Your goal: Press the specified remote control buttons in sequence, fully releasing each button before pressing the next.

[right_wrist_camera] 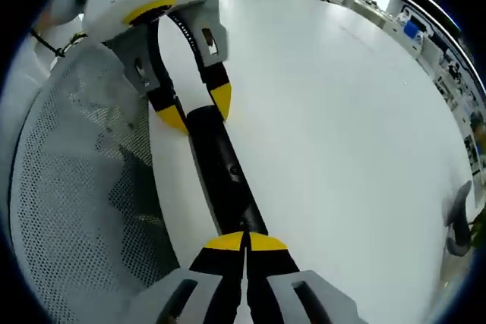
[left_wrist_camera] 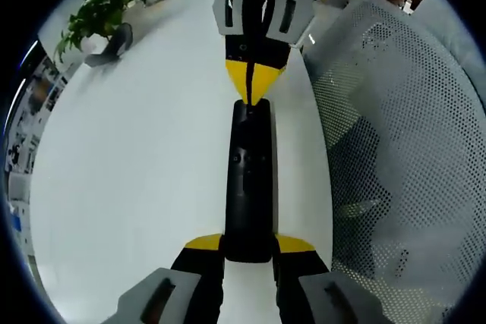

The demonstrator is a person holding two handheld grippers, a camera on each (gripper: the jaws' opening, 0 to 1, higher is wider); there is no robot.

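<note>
The left gripper (left_wrist_camera: pixel 249 252) clamps the near end of the black remote control (left_wrist_camera: pixel 249 180), and the right gripper (left_wrist_camera: pixel 255 89) with jaws pressed together blocks the far end head-on. To the left gripper's left the white table (left_wrist_camera: pixel 137 165) lies bare and wide; a potted plant (left_wrist_camera: pixel 99 9) and a grey object (left_wrist_camera: pixel 114 43) stand far off there. To its right a white perforated mesh chair back (left_wrist_camera: pixel 402 149) crowds the table edge, leaving a narrow strip.
</note>
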